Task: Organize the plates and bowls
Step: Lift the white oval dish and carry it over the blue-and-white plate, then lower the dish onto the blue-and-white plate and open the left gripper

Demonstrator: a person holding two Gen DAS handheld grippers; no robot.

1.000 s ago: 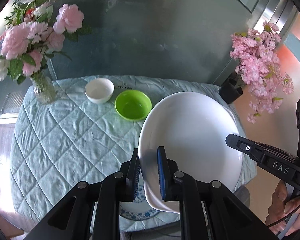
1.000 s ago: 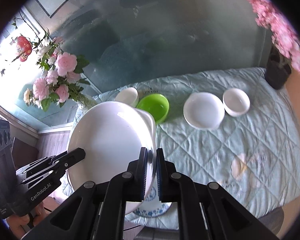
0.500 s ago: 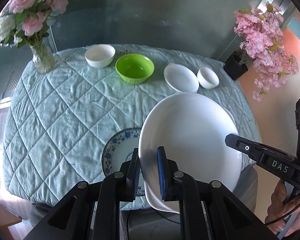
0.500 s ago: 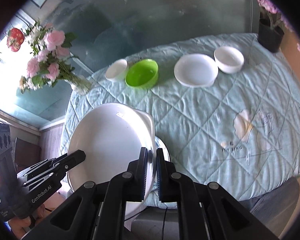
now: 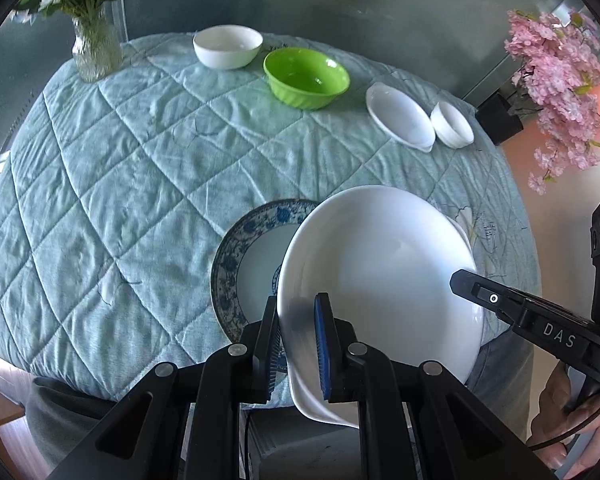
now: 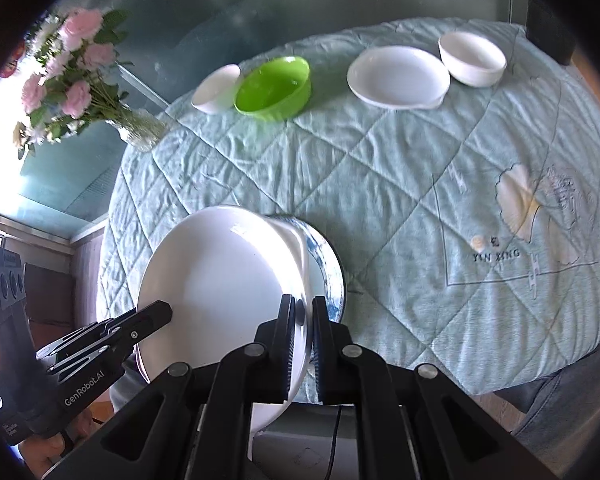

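Both grippers hold one large white plate (image 5: 380, 272) by opposite rims. My left gripper (image 5: 298, 320) is shut on its near left edge; my right gripper (image 6: 302, 320) is shut on its right edge (image 6: 220, 280). The plate hangs tilted just above a blue-patterned plate (image 5: 240, 264) that lies on the quilted table (image 5: 120, 168) near the front edge. Part of the patterned plate (image 6: 324, 264) is hidden under the white one. At the back stand a green bowl (image 5: 306, 72), a white bowl (image 5: 227, 46), a small white plate (image 5: 400, 118) and a small white bowl (image 5: 452, 124).
A glass vase of pink flowers (image 5: 96, 44) stands at the table's back left. A black pot with pink blossoms (image 5: 556, 64) stands off the table's right side. A person's hand (image 5: 556, 412) grips the right tool's handle. A glass wall lies behind the table.
Both grippers have come down with the white plate toward the table, and the patterned plate has come into full view beneath it. The grip on the plate is unchanged.
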